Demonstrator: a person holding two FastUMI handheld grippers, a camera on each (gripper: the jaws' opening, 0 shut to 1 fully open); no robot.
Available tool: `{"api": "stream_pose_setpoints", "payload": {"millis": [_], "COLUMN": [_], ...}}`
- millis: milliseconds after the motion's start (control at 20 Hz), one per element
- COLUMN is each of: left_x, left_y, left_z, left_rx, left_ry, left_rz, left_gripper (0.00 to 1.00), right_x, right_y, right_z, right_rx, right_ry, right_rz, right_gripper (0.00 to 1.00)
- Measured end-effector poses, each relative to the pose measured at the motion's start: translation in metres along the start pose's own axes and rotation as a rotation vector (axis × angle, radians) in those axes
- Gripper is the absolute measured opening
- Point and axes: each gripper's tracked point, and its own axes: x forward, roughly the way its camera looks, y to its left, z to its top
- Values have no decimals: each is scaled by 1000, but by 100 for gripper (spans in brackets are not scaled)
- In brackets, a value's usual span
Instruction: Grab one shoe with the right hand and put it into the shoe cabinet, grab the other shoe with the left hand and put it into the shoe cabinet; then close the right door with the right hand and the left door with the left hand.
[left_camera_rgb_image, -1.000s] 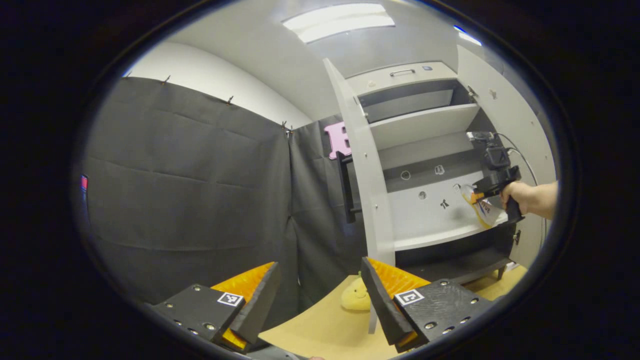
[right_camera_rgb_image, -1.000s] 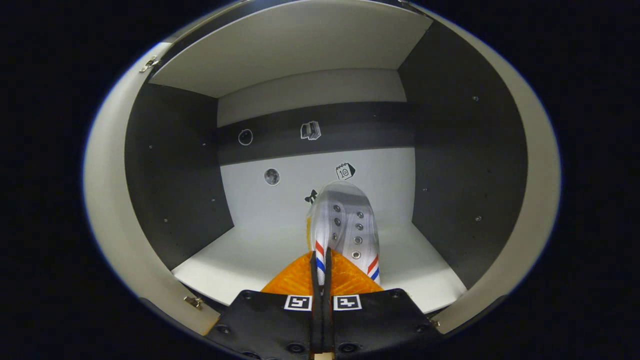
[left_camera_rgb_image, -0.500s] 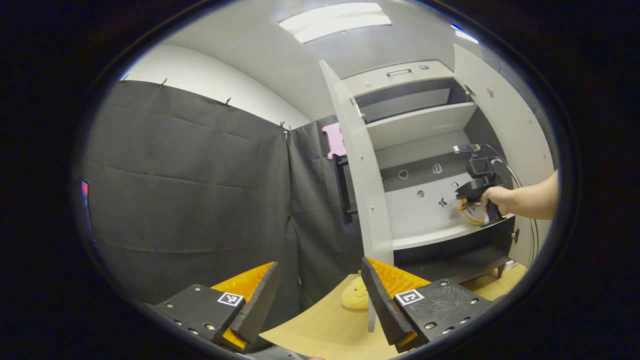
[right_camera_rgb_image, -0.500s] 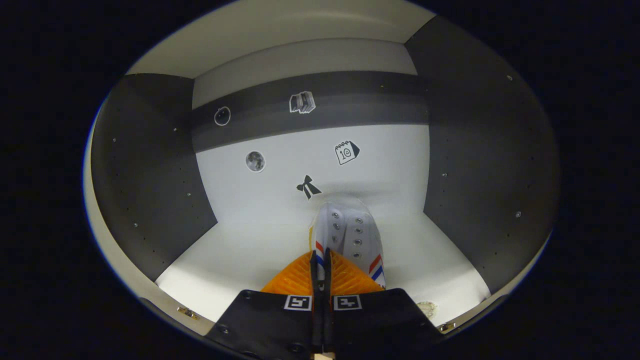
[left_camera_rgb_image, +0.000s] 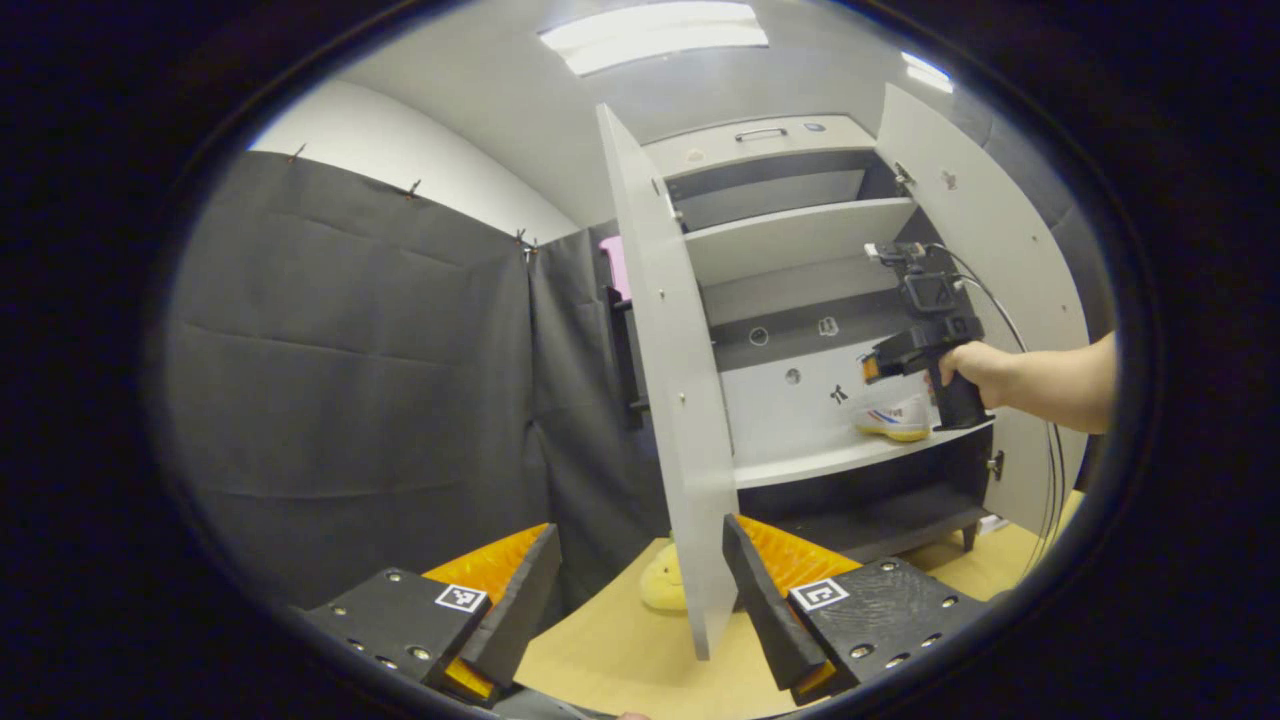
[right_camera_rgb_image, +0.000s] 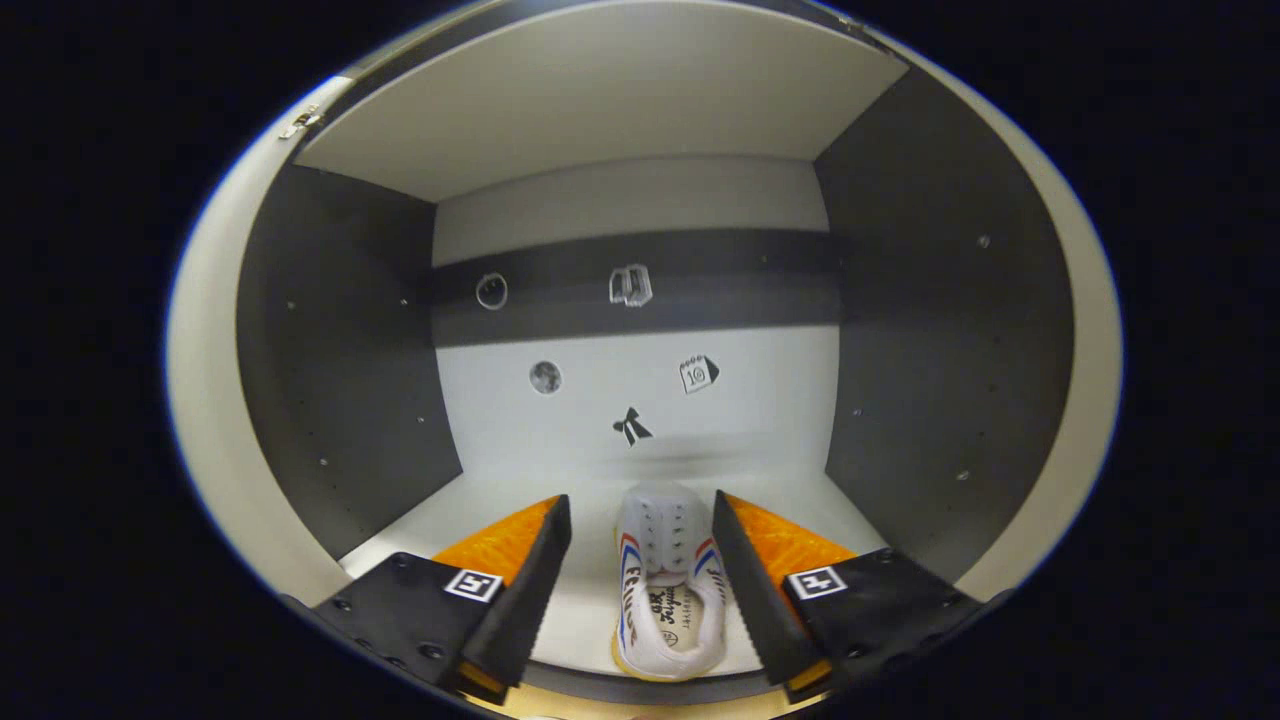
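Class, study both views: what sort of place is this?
Probably a recording booth staged as a home entryway: black cloth walls, an open shoe cabinet with a white shoe on its shelf, and a hand-held right gripper.

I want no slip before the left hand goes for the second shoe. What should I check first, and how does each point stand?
1. First shoe flat on the cabinet shelf: ok, sole down, toe toward the back.
2. Right gripper let go: ok, it is open, with a gap to the shoe on both sides.
3. Left gripper ready to grasp: ok, open and holding nothing.
4. Left door and right door open: ok, both swung wide.
5. Room on the shelf beside the first shoe: ok, bare space on its left.
6. Second shoe located: cannot tell.
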Motion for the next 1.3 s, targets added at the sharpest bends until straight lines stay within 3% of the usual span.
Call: {"api": "stream_pose_setpoints", "payload": {"millis": [50,250,450,600,850,1300], "left_x": [3,15,27,34,38,34], "left_y": [-8,-47,-90,-122,-160,-192], "left_z": [-3,-21,-50,-86,-159,-274], "left_rx": [-11,-60,-98,-115,-81,-28], "left_ry": [5,44,113,199,356,625], "left_rz": [-30,-161,-305,-409,-513,-587], "left_gripper": [94,93,93,94,94,94], "right_x": [-16,-82,-141,-174,-212,-262], "right_y": [-2,-11,-25,-39,-61,-93], "right_z": [10,28,17,-9,-51,-111], "right_rx": [-15,-67,-73,-100,-116,-99], "right_ry": [-46,-161,-207,-160,-94,36], "right_rz": [-2,-5,-20,-44,-97,-192], "right_gripper": [99,96,96,96,96,99]}}
